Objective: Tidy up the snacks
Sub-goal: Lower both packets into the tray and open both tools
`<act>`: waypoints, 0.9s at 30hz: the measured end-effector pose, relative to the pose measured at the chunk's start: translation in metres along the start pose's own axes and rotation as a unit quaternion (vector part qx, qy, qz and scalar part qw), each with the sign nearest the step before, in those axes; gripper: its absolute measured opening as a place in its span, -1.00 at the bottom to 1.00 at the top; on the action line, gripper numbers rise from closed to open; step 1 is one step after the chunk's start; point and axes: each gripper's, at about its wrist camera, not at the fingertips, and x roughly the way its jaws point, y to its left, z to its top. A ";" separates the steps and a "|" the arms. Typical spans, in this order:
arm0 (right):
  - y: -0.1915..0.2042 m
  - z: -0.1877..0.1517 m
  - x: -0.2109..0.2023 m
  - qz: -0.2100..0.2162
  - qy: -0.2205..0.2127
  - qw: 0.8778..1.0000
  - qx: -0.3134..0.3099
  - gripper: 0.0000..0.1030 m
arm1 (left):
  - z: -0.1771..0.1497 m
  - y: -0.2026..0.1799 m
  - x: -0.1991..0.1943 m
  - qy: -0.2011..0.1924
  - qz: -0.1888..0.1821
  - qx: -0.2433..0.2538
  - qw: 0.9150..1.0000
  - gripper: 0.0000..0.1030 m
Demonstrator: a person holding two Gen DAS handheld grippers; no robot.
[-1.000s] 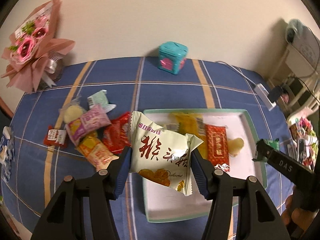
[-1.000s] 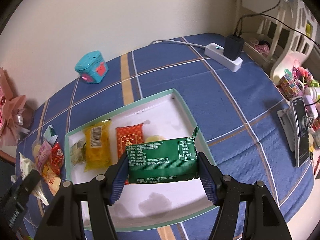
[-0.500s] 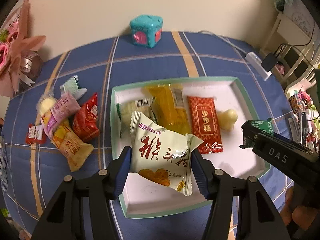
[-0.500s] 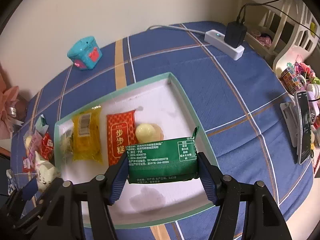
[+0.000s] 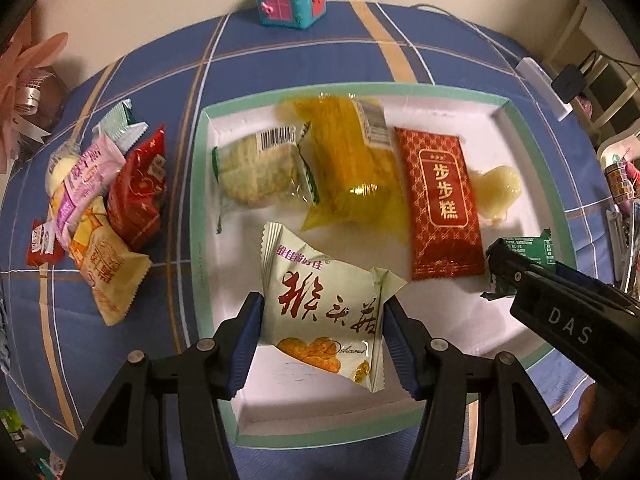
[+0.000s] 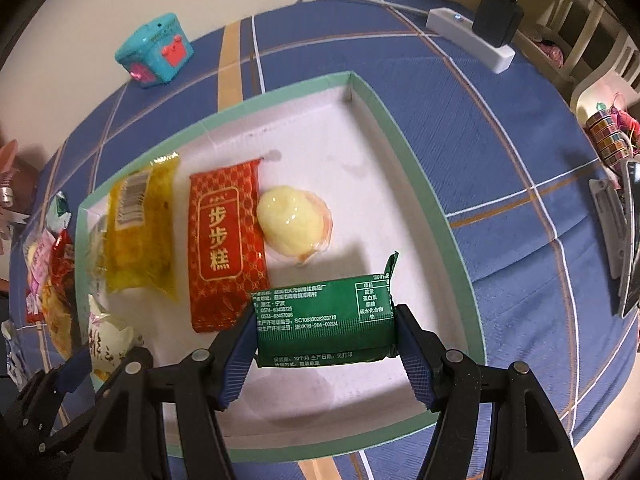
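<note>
1. While it hangs over the white cardboard tray with the mint-green rim [image 5: 202, 216], the left tool [image 5: 322, 334] pinches a cream foil snack pouch with red lettering [image 5: 326, 304]
2. Right tool [image 6: 325, 338] clamps a dark green foil snack bar [image 6: 324, 320] above the tray's near right part
3. More wrapped snacks sit piled on the blue plaid tabletop [image 5: 304, 56], just left of the tray

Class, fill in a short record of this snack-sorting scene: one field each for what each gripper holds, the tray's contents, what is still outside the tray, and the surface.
left gripper: shut on white snack packet, over the tray
right gripper: shut on green packet, over the tray
tray: white, green rim; holds red packet, yellow packet, clear-wrapped biscuit, pale round sweet
outside tray: pile of packets to its left
surface: blue checked tablecloth
</note>
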 end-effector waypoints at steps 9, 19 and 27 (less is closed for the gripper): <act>0.000 -0.002 0.008 -0.002 0.009 1.000 -0.003 0.37 | -0.004 -0.003 0.020 0.028 0.007 0.002 1.000 0.39; -0.004 -0.003 0.015 -0.002 0.013 1.000 -0.007 0.75 | -0.006 -0.011 0.026 0.030 0.014 0.015 0.999 0.61; 0.003 -0.002 0.001 -0.005 -0.019 1.000 -0.006 1.00 | 0.000 -0.015 0.007 0.004 -0.006 -0.003 1.000 0.85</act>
